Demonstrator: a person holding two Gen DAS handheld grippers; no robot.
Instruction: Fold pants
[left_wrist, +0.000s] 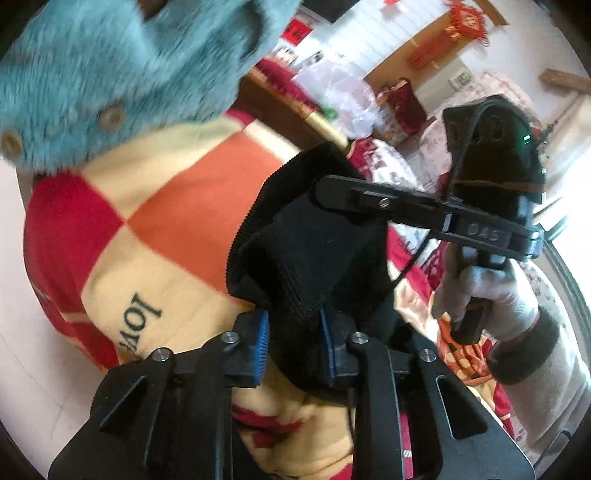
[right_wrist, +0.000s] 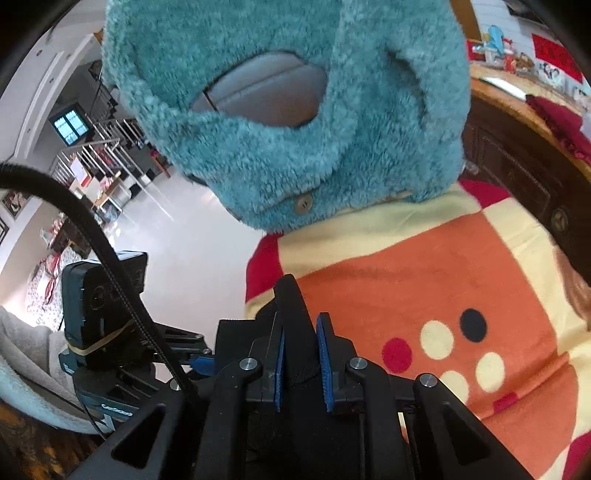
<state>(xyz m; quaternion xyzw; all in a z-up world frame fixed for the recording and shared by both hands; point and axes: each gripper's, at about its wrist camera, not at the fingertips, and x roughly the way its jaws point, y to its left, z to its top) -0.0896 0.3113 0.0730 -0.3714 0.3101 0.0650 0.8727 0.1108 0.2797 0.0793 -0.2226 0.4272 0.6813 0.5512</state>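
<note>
Black pants (left_wrist: 314, 258) bunched between both grippers, above a checked blanket (left_wrist: 166, 206); left gripper (left_wrist: 295, 347) clamped on fabric. Right gripper (right_wrist: 301, 365) likewise pinching it; one pants, two grippers.

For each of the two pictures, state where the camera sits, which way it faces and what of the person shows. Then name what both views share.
Left wrist: sits behind the left tongs, facing the black ribbed knit pants; the right tongs and the gloved hand show.
Right wrist: sits behind the right tongs, facing the same pants.
Shared: pants, fluffy teal garment, checked blanket.
</note>
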